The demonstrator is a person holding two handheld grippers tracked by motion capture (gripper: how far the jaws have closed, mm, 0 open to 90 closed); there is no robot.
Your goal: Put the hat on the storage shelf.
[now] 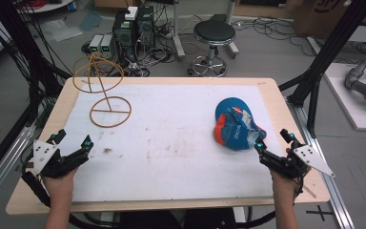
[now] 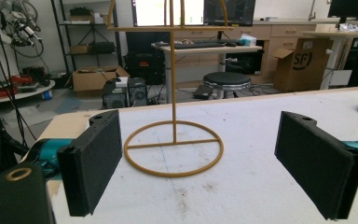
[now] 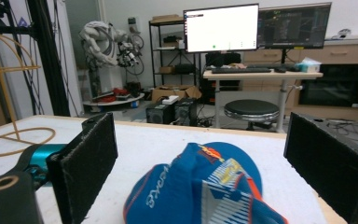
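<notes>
Blue cap (image 1: 236, 125) lying just beside wide-apart right claw (image 1: 273, 142); left claw (image 1: 72, 139) wide apart too, facing gold stand (image 1: 106, 90).

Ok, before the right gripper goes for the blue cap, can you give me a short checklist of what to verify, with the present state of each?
1. Right gripper open: ok, jaws stand wide apart.
2. Right gripper lined up with the blue cap: ok, the cap lies between the jaws in the right gripper view.
3. Cap not yet held: ok, no jaw touches it.
4. Left gripper open and holding nothing: ok.
5. Gold wire stand upright: ok, on its ring base.
6. Cap's shape suits the stand: cannot tell, it lies crumpled.
</notes>
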